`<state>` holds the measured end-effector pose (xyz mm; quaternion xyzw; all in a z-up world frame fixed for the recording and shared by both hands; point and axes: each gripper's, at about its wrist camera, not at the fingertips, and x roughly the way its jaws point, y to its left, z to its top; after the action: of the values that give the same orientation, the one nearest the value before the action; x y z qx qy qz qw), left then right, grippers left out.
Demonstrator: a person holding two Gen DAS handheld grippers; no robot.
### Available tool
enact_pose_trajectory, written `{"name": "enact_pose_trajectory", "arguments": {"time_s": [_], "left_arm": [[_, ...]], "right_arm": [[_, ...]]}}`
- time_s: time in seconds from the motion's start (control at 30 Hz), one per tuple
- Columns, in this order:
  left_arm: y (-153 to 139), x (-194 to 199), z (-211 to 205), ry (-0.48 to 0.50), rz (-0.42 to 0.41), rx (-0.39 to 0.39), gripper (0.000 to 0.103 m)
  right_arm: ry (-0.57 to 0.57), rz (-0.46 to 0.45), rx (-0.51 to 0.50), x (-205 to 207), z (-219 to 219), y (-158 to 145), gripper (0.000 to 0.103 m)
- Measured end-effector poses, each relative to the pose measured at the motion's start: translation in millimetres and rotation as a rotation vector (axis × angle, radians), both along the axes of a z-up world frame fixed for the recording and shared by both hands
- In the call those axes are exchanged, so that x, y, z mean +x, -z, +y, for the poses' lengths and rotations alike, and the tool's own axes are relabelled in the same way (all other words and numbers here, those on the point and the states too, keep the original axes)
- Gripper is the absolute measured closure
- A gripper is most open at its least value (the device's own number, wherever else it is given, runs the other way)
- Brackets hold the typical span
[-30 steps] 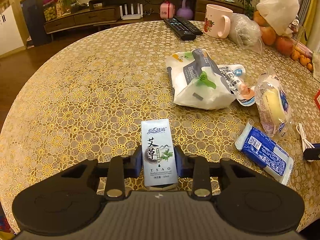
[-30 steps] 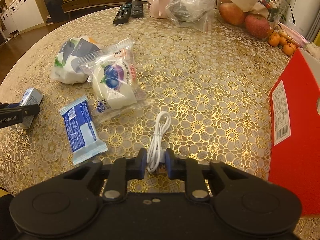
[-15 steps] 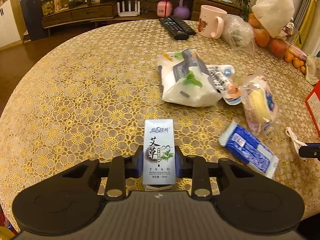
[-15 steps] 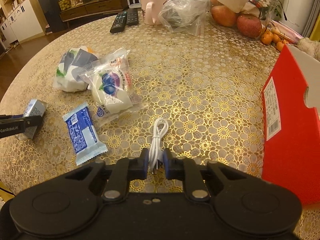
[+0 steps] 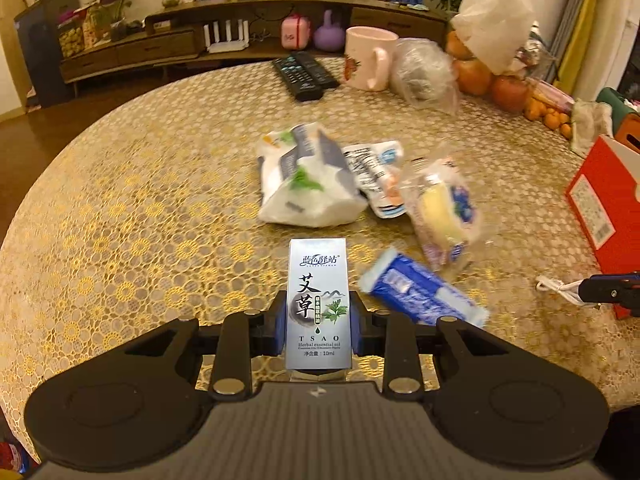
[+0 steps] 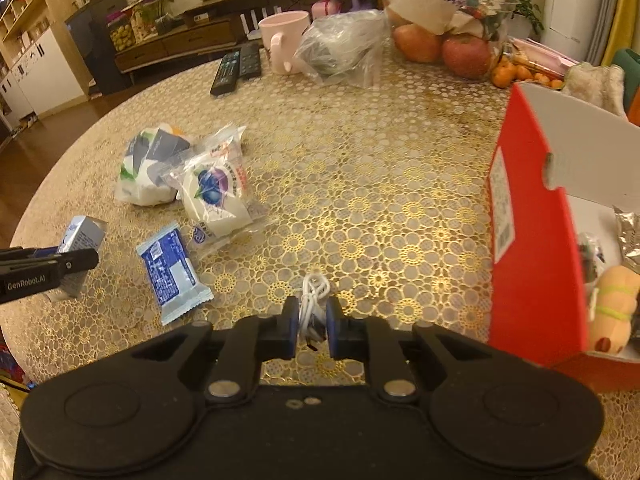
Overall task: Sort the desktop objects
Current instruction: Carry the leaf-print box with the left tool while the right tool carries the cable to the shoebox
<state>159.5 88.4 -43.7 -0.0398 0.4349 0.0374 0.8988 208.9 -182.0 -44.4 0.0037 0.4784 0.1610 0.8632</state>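
Surface (image 6: 380, 184), round, gold floral-lace cover: snack packets remain scattered on it.
Red open-topped cardboard box (image 6: 532, 240), goods inside: stands at the right; right hand-held gripper (image 6: 313, 326) much nearer it than the left.
Silver-blue upright carton of herbal oil (image 5: 319, 304): clamped in left hand-held gripper (image 5: 319, 330), long axis running forward between the fingers.
White coiled cable (image 6: 314, 300): clamped in the right one.
Change: both items now lifted; box looms closer; right jaws have finished closing.
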Motion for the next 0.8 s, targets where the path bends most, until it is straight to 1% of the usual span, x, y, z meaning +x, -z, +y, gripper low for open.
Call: {"name": "enact_pose_trajectory", "arguments": {"time_s": [0.37,0.63,0.8], "left_arm": [[-24.2,-0.4,-39.5,0.104,-0.014,-0.018,0.075],[-47.1,-0.2,-77.1,0.196,-0.035,-0.012,0.074],[-64.8,-3.4,-105.4,0.256,-0.062,0.000,0.075]], "right_arm": [[0.027,-0.043,0.045,-5.5,-24.9,-25.0,0.091],[0.042,-0.105,0.065,-13.8,-43.9,-55.5,0.091],[0.053,-0.156,0.070,-25.6,-58.7,-77.2,0.091]]}}
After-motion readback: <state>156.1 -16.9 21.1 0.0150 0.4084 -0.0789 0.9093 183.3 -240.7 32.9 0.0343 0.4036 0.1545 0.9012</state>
